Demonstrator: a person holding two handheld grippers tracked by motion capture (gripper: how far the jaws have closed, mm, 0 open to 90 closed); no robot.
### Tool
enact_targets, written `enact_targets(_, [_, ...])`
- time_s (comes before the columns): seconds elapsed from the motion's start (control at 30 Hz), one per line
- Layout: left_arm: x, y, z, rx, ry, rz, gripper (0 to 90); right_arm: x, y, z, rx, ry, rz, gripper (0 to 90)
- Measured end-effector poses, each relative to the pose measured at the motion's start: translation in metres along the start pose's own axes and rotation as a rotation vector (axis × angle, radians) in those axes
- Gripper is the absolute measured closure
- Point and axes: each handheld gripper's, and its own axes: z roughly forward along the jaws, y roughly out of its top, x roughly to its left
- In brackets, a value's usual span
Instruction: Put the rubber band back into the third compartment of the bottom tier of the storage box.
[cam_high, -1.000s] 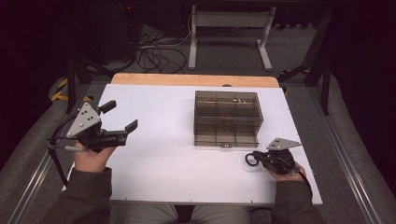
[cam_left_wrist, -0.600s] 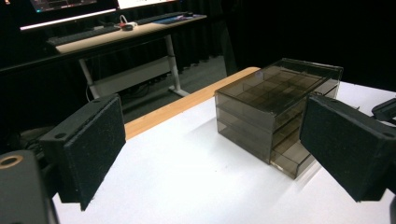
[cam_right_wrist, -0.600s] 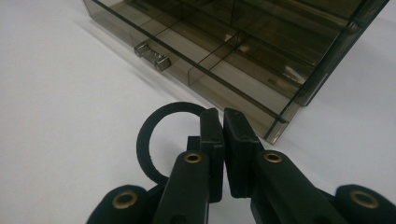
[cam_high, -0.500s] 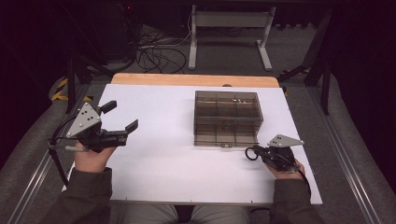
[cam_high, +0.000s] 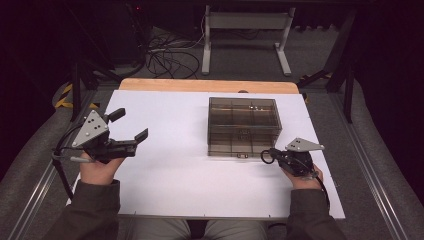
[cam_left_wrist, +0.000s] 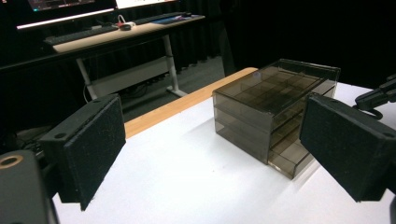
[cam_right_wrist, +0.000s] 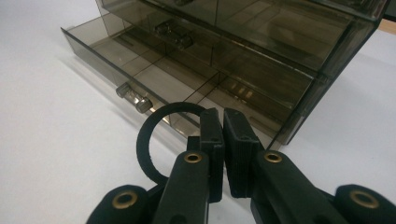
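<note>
High view, read from left to right with the drawer box (cam_high: 242, 127) as the landmark: the left gripper (cam_high: 129, 131) hovered well to the left of the box over the white table (cam_high: 175, 180), its jaws spread wide and holding nothing. In the left gripper view those two padded jaws framed the drawer box (cam_left_wrist: 275, 109) from afar, with the bottom drawer (cam_left_wrist: 289, 161) pulled out a little.

At the box's front right corner the right gripper (cam_high: 272, 154) sat low, jaws closed on a black ring (cam_high: 266, 156). The right gripper view showed the pads pressed nearly together, pinching the black ring (cam_right_wrist: 152, 140) by one side of its band, so the loop hung to the left of the jaws, just in front of the open bottom drawer (cam_right_wrist: 140, 70) and near its small clear knob (cam_right_wrist: 133, 98).

The step in hand looked like placing the ring into that drawer. To do it well, the grip should have stayed firm while the ring was lifted clear of the drawer's front wall, carried over one divided compartment, and lowered before the jaws parted. The drawer stood only partly open, so the ring risked catching on the box's upper tier; the idle left gripper could have steadied the box against sliding.
</note>
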Motion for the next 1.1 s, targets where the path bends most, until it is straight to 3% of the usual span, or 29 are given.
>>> enact_targets(0.2, [0.000, 0.000, 0.000, 0.002, 0.002, 0.001, 7.9, -0.003, 0.002, 0.006, 0.001, 0.007, 0.001, 87.2])
enact_targets(0.43, [-0.001, -0.001, 0.001, 0.006, -0.001, -0.004, 7.9, -0.010, 0.006, 0.012, -0.025, 0.024, 0.046, 87.2])
enact_targets(1.1, [0.000, -0.002, 0.001, 0.014, 0.006, 0.004, 8.0, -0.018, 0.009, 0.030, -0.008, 0.015, 0.057, 87.1])
